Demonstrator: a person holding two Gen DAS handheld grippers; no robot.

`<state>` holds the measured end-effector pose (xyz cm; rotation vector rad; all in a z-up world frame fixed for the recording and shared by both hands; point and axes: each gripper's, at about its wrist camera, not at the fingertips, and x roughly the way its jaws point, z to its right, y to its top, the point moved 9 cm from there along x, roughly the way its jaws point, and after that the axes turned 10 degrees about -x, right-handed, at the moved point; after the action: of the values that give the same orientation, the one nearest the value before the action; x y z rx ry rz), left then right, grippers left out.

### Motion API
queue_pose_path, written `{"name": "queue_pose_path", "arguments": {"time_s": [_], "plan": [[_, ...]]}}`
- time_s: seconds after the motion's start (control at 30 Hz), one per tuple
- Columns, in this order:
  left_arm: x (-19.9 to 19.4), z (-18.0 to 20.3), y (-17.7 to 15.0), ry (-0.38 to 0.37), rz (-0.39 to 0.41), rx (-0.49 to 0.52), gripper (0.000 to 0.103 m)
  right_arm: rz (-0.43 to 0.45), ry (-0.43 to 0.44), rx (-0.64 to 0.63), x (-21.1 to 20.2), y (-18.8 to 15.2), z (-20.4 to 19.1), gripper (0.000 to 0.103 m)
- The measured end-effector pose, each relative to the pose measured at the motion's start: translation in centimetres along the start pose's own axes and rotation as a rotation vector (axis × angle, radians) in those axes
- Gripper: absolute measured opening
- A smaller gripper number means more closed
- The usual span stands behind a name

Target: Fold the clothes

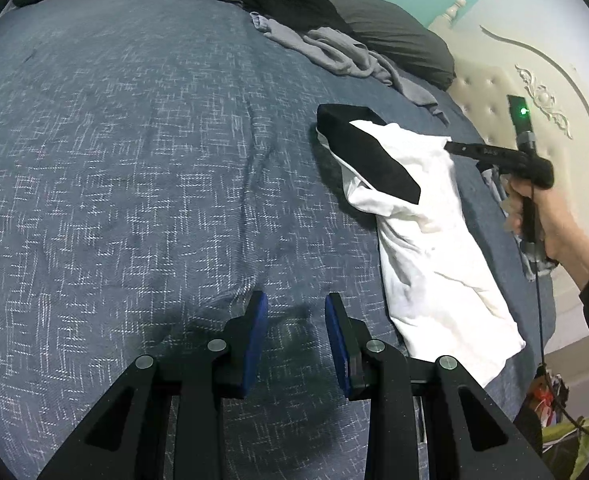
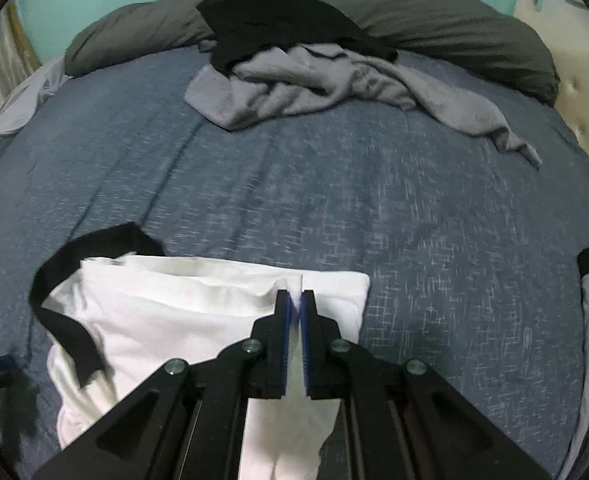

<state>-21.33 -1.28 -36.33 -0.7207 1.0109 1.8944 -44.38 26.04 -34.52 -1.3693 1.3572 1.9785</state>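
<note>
Right gripper pinching the white garment, left one idle over the bed.

Left gripper (image 1: 296, 332) hangs above bare blue woven bedspread (image 1: 134, 160), blue pads apart, holding nothing. Just to its right lies the white cotton garment with black trim band (image 1: 426, 232), partly folded into a long strip near the bed's right edge. Right gripper (image 2: 295, 312) has its fingers closed on a fold of that white cloth w/ fabric running between the pads. At the far side a crumpled grey garment (image 2: 314, 84) and a black garment (image 2: 270, 16) sit in a heap against the dark grey pillows (image 2: 454, 28), both unfolded. I'd say approx. one item is mid-fold, two not started.
</note>
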Motion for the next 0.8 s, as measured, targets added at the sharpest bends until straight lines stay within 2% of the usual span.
{"name": "queue_pose_path", "arguments": {"time_s": [0.17,0.27,0.33,0.5,0.6,0.7,0.73,0.8], "plan": [[0.1,-0.1,-0.1,0.001,-0.004,0.003,0.032,-0.019,0.004,0.045,1.5,-0.8,1.5,0.005],[0.1,-0.1,-0.1,0.003,-0.002,0.002,0.032,0.054,0.02,0.076,0.5,-0.3,1.7,0.005],[0.1,-0.1,0.0,0.002,0.0,-0.001,0.032,0.065,0.016,0.053,0.1,-0.3,1.3,0.005],[0.0,-0.1,-0.1,0.004,-0.001,0.002,0.032,-0.047,-0.02,0.054,1.4,-1.5,1.9,0.005],[-0.1,0.0,0.0,0.003,0.004,0.005,0.032,-0.067,-0.047,0.067,1.0,-1.7,1.9,0.009],[-0.2,0.0,0.1,0.006,0.006,0.006,0.034,-0.005,-0.073,0.099,-1.5,-0.9,1.6,0.018],[-0.3,0.0,0.1,0.005,0.006,0.004,0.038,0.023,-0.072,0.113,-2.5,-0.6,1.4,0.023],[-0.5,0.0,0.2,-0.006,0.01,-0.001,0.042,0.074,0.011,0.102,-4.5,-0.1,-0.6,0.025]]}}
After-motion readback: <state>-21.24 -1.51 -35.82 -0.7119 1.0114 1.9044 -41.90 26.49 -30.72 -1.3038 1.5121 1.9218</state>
